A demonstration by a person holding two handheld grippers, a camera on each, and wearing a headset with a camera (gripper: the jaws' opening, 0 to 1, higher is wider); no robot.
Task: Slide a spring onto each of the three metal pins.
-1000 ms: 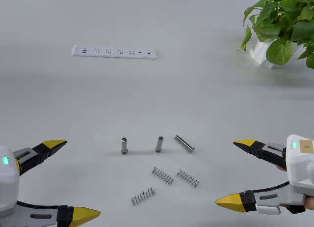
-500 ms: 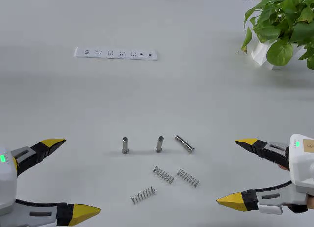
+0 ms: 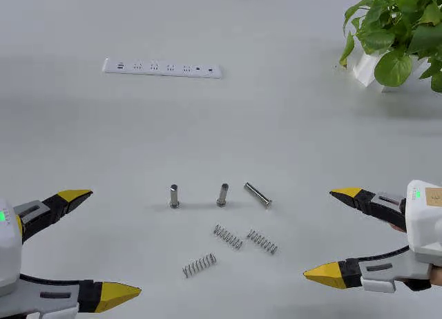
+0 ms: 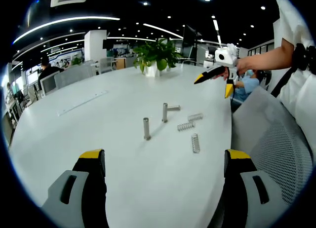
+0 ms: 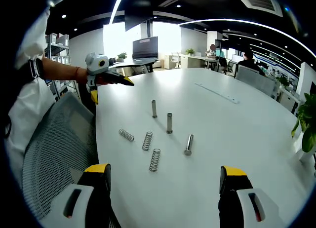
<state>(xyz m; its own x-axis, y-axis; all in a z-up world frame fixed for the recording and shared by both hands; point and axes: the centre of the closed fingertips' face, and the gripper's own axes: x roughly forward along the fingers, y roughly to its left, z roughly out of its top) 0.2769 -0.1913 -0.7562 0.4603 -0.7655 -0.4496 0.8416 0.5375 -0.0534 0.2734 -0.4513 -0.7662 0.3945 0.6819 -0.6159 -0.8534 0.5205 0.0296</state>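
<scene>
Two metal pins stand upright on the white table, the left pin [image 3: 174,195] and the middle pin [image 3: 222,194]. A third pin [image 3: 257,195] lies on its side to their right. Three springs lie in front of them: one [image 3: 199,265] nearest me, one [image 3: 228,237] in the middle, one [image 3: 262,242] to the right. My left gripper [image 3: 103,244] is open at the lower left, its yellow-tipped jaws wide apart and holding nothing. My right gripper [image 3: 335,233] is open at the lower right, also holding nothing. From the left gripper view I see the pins [image 4: 146,129] and springs [image 4: 195,142] ahead.
A white power strip [image 3: 162,68] lies far back on the table. A potted green plant [image 3: 397,29] stands at the back right corner. A grey mesh chair [image 5: 54,154] sits by the table's near edge. The wide table [image 3: 290,126] surrounds the parts.
The view has shifted slightly; both grippers stay open at about the same places. Pins and springs have not moved.
</scene>
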